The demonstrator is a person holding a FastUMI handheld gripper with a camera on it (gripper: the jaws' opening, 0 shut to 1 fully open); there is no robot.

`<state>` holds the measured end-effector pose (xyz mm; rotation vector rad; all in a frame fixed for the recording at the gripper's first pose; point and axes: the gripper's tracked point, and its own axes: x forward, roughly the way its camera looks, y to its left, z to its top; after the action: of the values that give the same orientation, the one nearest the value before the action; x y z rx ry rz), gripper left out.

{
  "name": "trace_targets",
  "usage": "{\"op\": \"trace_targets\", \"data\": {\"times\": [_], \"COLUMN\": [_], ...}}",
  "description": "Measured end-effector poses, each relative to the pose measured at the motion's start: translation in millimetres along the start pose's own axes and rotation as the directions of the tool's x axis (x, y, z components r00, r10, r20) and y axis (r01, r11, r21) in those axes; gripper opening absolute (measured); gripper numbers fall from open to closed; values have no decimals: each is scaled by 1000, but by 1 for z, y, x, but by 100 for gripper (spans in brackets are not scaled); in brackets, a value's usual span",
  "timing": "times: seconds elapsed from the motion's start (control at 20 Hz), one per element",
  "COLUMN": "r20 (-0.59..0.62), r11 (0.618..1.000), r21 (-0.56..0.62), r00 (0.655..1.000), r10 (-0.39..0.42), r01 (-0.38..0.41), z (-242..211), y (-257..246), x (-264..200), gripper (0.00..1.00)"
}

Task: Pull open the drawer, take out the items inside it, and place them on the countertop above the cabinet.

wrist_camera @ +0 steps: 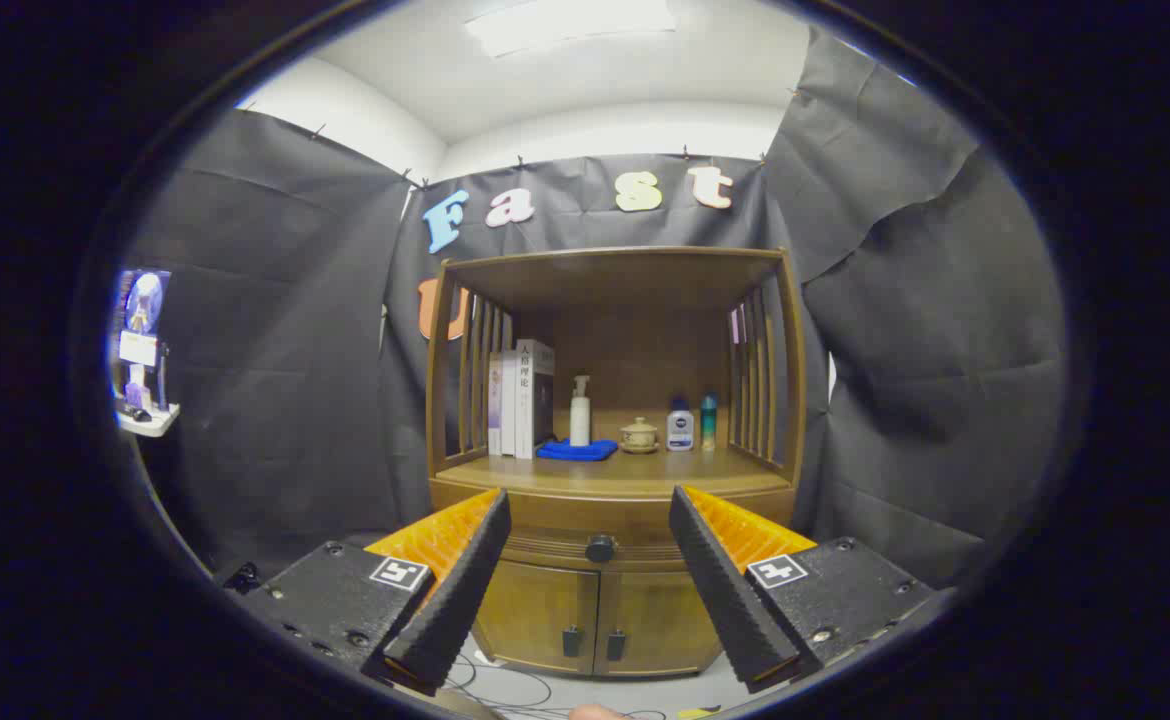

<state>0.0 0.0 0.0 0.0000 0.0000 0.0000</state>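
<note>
Nearest of all, the hand-held gripper (590, 510) stands wide open, its two fingers spread with nothing between them, aimed straight at the wooden cabinet (610, 480). Just beyond the fingertips, centred in the gap, a dark round knob (600, 547) sits on the front of the drawer (600, 555), which is fully closed under the lip of the surface (615, 472). That knob looks like the only sensible place to take hold: small, hard and rounded, so probably slippery unless both fingers close squarely on its sides. A solid wood drawer will likely feel stiff and fairly heavy, wanting a straight, level pull rather than a twist.

Below the drawer, two cabinet doors (595, 615) with small dark handles are partly masked by the fingers, and cables trail on the floor (545, 690).

On the surface, further back, stand books (520, 397), a white pump bottle (579, 410) on a blue cloth (575, 450), a small lidded pot (638, 435) and two little bottles (692, 424).

What lies inside the drawer is entirely hidden, so its contents, their weight and their fragility cannot be judged. The drawer's side edges are hard to make out behind the fingers.
</note>
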Motion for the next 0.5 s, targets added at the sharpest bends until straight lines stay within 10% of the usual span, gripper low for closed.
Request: {"op": "trace_targets", "data": {"times": [0.5], "r20": [5], "r11": [1000], "r21": [-20], "r00": [1000], "r10": [0], "r01": [0], "z": [3], "y": [1], "x": [1], "gripper": [100]}}
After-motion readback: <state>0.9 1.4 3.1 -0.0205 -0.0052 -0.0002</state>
